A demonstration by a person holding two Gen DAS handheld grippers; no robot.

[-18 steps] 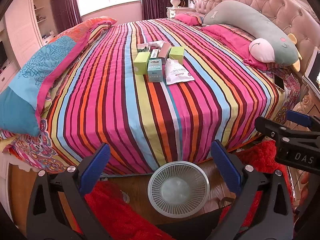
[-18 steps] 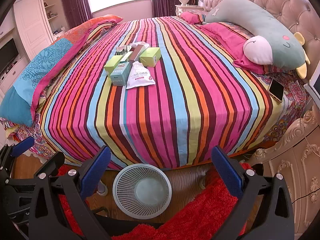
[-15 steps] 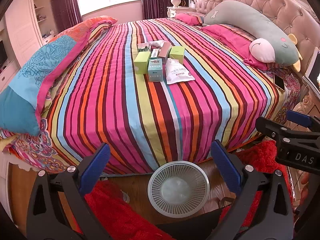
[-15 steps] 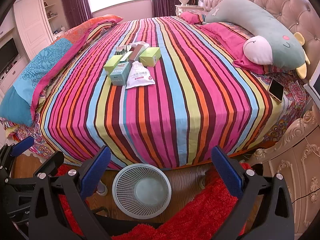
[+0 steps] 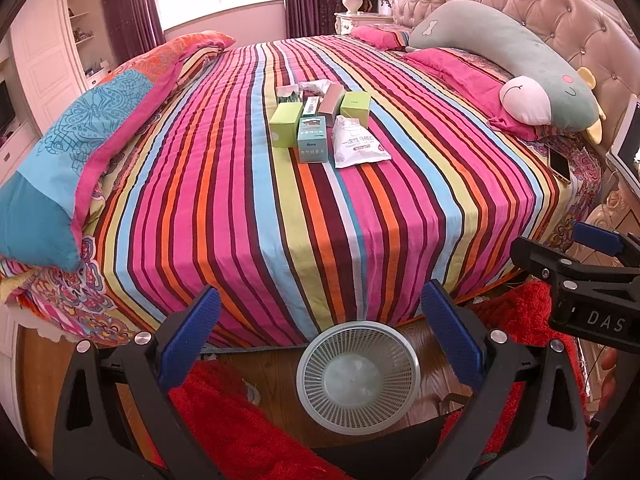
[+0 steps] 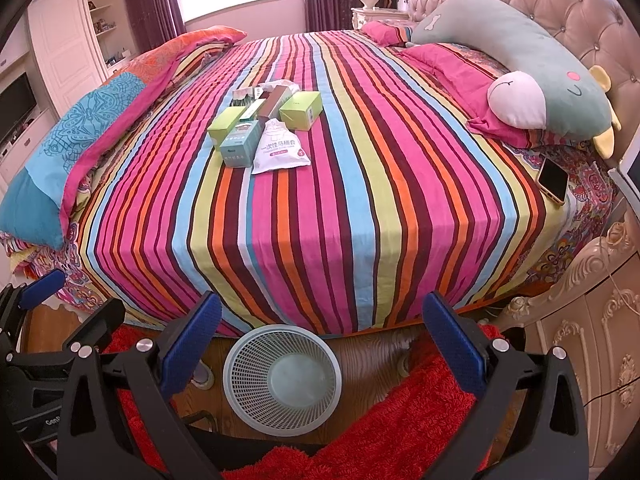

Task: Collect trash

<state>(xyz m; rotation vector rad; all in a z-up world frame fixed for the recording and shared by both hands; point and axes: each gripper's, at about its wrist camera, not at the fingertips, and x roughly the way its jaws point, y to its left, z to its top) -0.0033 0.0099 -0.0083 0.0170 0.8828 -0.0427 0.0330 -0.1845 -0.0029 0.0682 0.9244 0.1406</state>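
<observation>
Left gripper (image 5: 320, 320), right gripper (image 6: 320, 320): jaws wide, empty; cluster of green boxes and white packet (image 5: 326, 124) mid striped bedspread (image 5: 240, 200); white mesh plastic basket (image 5: 358, 376) near, on floor

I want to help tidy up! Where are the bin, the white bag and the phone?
bin (image 6: 244, 354): right wrist view, on its mesh wall.
white bag (image 6: 282, 148): right wrist view, middle of its printed front.
phone (image 6: 553, 179): right wrist view, middle of its dark screen.
</observation>
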